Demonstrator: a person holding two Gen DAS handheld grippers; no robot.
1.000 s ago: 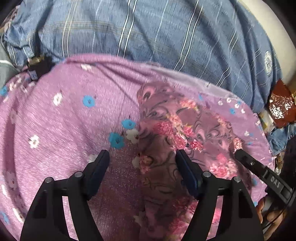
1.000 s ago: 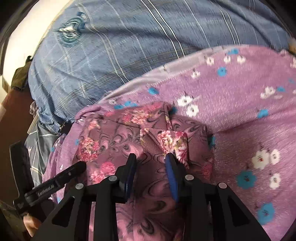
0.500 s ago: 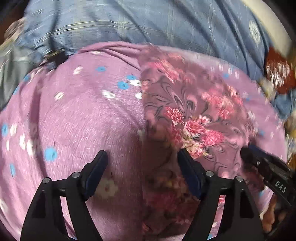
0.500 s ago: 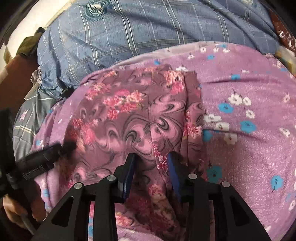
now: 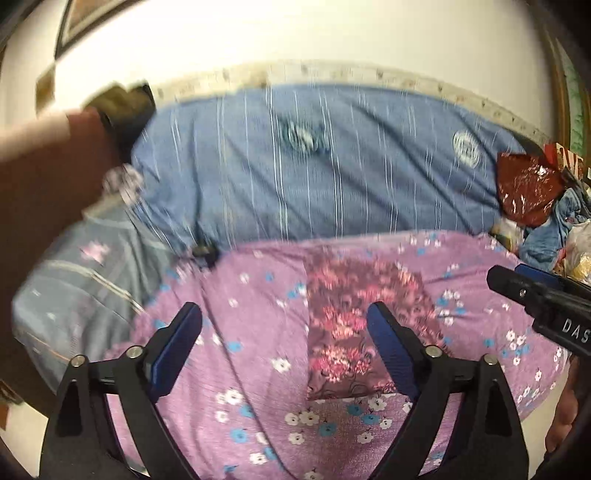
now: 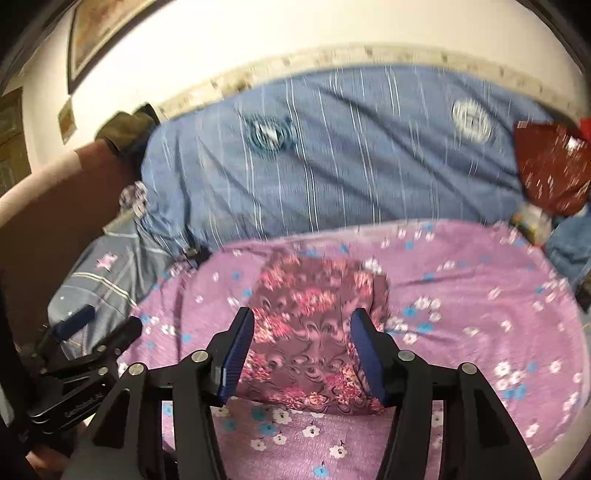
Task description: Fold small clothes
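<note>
L gripper (image 5: 284, 347): blue-padded jaws spread wide, nothing held. R gripper (image 6: 303, 350): jaws parted wide, empty, raised above the folded maroon floral-print garment (image 6: 314, 332). Garment lies flat as a rectangle on purple flower-print cloth (image 6: 480, 332). Behind: blue striped bedsheet (image 6: 351, 166), dark red crinkled bag (image 6: 550, 173) far right.

Blue striped sheet (image 5: 332, 177): smeared by motion blur, its round emblems unreadable.
Right gripper (image 5: 524, 291): cut off by the right edge of the left view, lettering only partly shown.
Clutter at far right (image 5: 569, 236): too jumbled to name.
Framed picture (image 6: 99, 33): cropped by the lens rim.
</note>
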